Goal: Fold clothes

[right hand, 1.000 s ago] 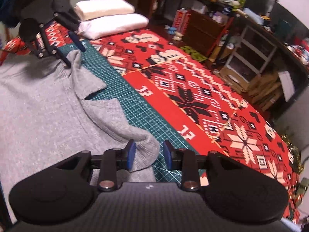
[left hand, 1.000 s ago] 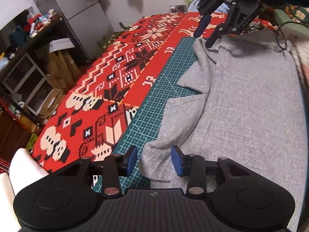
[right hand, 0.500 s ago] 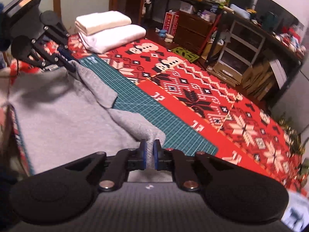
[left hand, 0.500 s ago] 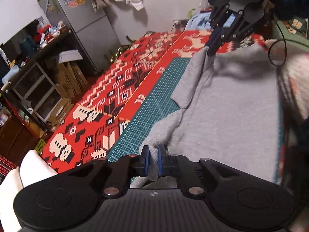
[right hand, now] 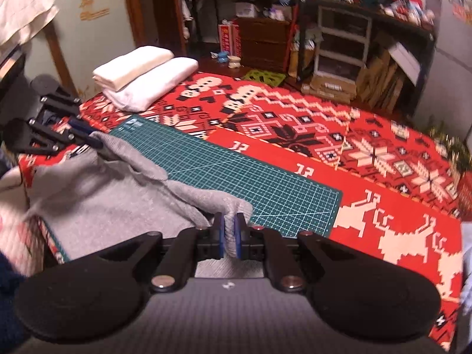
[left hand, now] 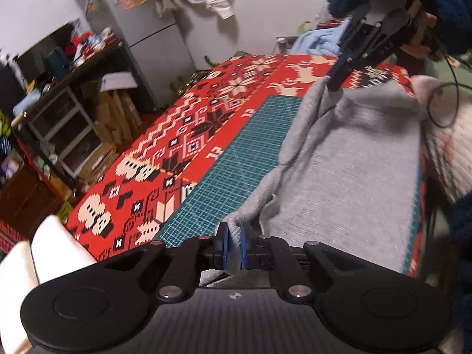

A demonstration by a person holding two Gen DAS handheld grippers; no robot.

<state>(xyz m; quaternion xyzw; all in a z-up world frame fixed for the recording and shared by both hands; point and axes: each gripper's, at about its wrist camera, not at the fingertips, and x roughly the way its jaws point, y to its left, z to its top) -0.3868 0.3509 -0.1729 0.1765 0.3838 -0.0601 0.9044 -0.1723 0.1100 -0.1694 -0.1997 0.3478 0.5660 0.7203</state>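
**Both tongs pinch the far edge of the grey garment, ready to carry the fold**

The left gripper (left hand: 233,246) is clamped narrow on a bunched corner of the grey sweater (left hand: 348,183), cloth squeezed between its blue pads (left hand: 224,244). The right gripper (right hand: 228,237) is likewise closed on a grey fold at the opposite end of the same edge. The lifted edge hangs between them, while the body of the sweater lies on the green cutting mat (right hand: 236,171), which sits on the red patterned blanket (right hand: 368,159).

To do this step well, I judge that the 2 grippers should travel together at matching height, keeping the edge taut enough to stay straight but not so tight that cloth slips from the pads. The sleeve drooping below the lifted edge could tuck under crookedly, so bringing the edge over slowly and laying it parallel to the near hem seems wise.

The left wrist view shows the right gripper (left hand: 351,59) from outside, tilted down onto the sweater, plus a coiled black cable (left hand: 442,106) beside the garment and a white knit cloth (left hand: 448,153) at the mat's edge. The right wrist view shows the left gripper (right hand: 85,135) in turn, and 2 folded white towels (right hand: 144,79) stacked beyond the mat, which the other view cuts off.
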